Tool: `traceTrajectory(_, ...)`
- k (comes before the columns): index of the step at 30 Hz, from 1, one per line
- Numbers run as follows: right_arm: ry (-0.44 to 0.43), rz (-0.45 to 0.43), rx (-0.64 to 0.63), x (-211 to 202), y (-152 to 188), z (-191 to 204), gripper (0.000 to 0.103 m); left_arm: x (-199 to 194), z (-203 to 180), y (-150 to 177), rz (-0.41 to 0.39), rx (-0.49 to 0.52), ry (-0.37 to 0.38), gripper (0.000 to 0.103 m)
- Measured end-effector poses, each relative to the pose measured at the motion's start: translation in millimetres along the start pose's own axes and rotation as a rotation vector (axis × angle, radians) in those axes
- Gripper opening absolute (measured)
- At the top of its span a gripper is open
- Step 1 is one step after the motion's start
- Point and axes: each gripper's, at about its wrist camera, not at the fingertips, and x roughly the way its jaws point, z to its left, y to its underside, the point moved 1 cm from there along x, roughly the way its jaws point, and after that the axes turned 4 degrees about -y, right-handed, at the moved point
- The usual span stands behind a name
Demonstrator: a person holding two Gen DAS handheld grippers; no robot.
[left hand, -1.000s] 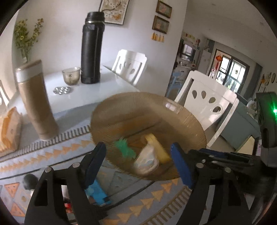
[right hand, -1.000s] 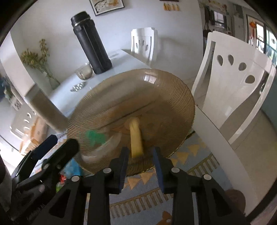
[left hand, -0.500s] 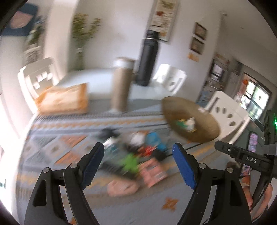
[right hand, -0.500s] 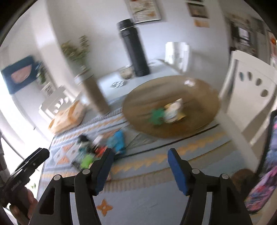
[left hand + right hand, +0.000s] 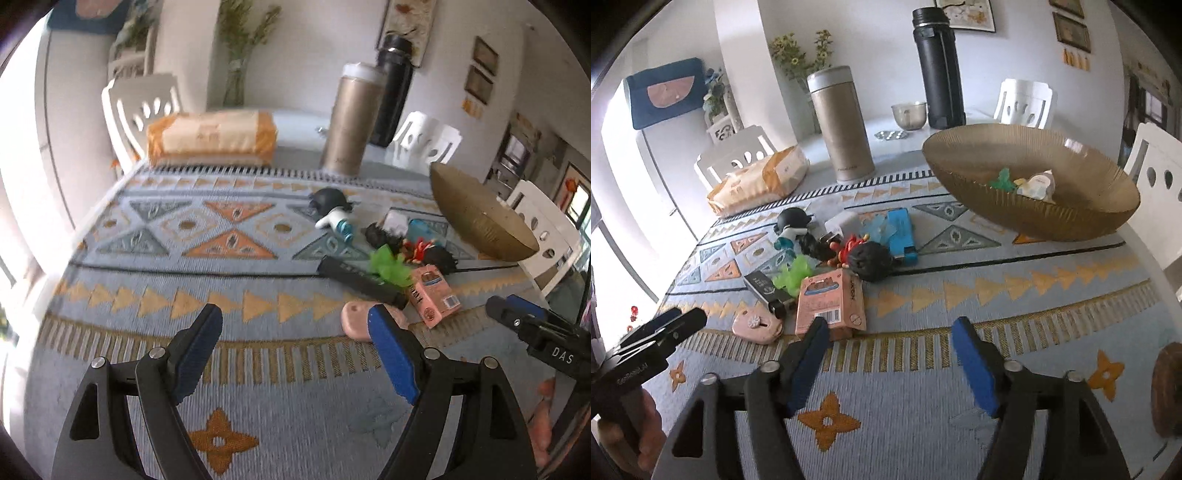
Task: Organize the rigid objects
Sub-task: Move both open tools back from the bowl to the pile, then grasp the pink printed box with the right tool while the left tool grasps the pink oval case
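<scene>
A brown ribbed glass bowl (image 5: 1052, 218) stands at the right on the patterned cloth, holding a green toy (image 5: 1001, 181) and a white-and-yellow piece (image 5: 1038, 184). Left of it lies a pile: pink box (image 5: 831, 302), pink oval case (image 5: 757, 325), black bar (image 5: 768, 290), green toy (image 5: 794, 275), black round figure (image 5: 871, 258), blue box (image 5: 901, 232). My right gripper (image 5: 890, 325) hovers just short of the pink box, jaws opening, nothing between them. My left gripper (image 5: 293, 317) is open and empty, its right finger in front of the pink oval case (image 5: 354, 321).
At the back stand a gold flask (image 5: 842, 122), a black flask (image 5: 938, 70), a small metal cup (image 5: 908, 114) and an orange-and-white pack (image 5: 761, 177). White chairs (image 5: 1156, 184) ring the table. A hand holds the left gripper's handle at the lower left of the right wrist view.
Both grippers pulled back from over the bowl to the near part of the cloth. The right gripper let go of the yellow piece in the bowl and opened wide.
</scene>
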Motion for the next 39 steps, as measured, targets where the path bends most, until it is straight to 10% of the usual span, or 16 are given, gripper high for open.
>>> traceTrajectory(16, 0.063, 0.000, -0.112, 2.6, 5.4, 19.6, 0.074, 7.6, -20.2, 5.3, 0.068, 0.138, -0.019, 0.080)
traceTrajectory(22, -0.021, 0.101, -0.073, 10.9, 1.0, 24.2, 0.075, 21.1, -45.6, 0.3, 0.239, 0.314, 0.154, 0.080)
traceTrajectory(26, -0.054, 0.153, -0.009, 20.3, -11.8, 30.2, 0.075, 29.7, -49.6, -12.0, 0.187, 0.432, 0.100, 0.080)
traceTrajectory(34, -0.079, 0.223, -0.010, 53.7, -19.2, 37.7, 0.068, 54.5, -45.0, -16.0, 0.244, 0.441, 0.241, 0.079)
traceTrajectory(39, -0.032, 0.225, -0.050, 65.6, -19.7, 44.4, 0.048, 50.9, -59.2, -11.7, 0.221, 0.488, 0.248, 0.052)
